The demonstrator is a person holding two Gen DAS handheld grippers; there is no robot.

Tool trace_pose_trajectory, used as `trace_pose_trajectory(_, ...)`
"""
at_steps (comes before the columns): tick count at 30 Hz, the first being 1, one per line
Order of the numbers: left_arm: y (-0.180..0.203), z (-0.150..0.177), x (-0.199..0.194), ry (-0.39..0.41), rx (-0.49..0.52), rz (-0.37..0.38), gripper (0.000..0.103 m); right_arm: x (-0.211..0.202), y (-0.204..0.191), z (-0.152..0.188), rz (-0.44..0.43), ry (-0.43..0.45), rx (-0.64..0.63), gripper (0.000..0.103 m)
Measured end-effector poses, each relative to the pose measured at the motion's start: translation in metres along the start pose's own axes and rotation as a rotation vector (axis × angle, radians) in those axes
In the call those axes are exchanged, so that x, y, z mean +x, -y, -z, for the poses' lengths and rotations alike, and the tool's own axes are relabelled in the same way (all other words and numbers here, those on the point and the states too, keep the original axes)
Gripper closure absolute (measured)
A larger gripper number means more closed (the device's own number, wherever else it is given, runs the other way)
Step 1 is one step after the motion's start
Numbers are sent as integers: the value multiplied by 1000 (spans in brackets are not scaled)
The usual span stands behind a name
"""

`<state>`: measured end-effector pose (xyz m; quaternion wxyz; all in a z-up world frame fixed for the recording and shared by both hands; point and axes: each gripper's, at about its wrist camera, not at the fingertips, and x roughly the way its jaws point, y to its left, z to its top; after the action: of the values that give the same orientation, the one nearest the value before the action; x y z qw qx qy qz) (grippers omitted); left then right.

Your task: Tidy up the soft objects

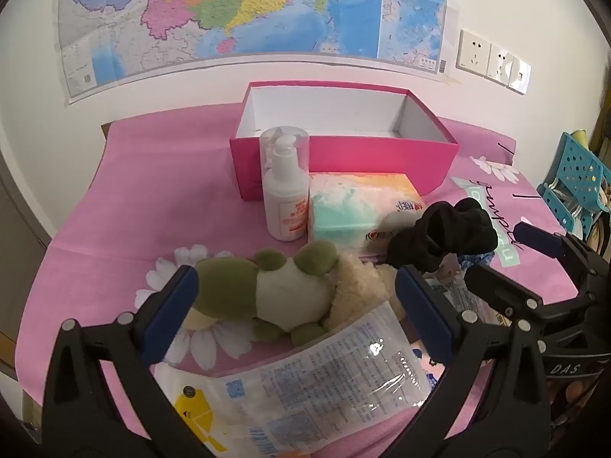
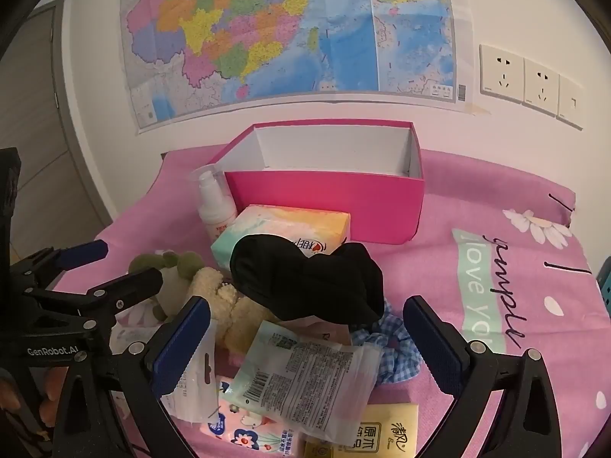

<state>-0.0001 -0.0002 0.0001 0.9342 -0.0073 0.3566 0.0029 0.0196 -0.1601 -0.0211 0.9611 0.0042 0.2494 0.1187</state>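
Soft objects: green-and-white plush frog [image 1: 267, 294], cream fleece toy [image 1: 359, 290] and black fabric scrunchie [image 2: 309, 278], heaped on pink-clothed bench [image 2: 515, 343] before empty pink cardboard box [image 2: 328, 198], likely their destination. Left hand-held gripper [image 1: 298, 297] and right hand-held gripper [image 2: 305, 336]: both wide, holding nothing, straddling the heap for a first pick.
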Motion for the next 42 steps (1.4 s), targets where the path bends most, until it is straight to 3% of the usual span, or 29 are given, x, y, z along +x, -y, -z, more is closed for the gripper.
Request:
trace_pose_trajectory(26,11,-2,8,-16,25,1,0,7,20,-5,22,-6,17,0)
trace_pose_trajectory(32,17,-3,16,-29,26,17,0,24,33,-8,19,-48,26,0)
trace_pose_trajectory(38,20,-3,22,-62,26,37,0,43,39,-10,-40,-100,25,0)
trace_pose_trajectory(41,20,-4,25,-46,38,37,0,51,40,-10,-80,-115,30,7)
trace_pose_trajectory(42,20,-5,26,-50,31,51,0,52,41,-10,-100,-114,33,16)
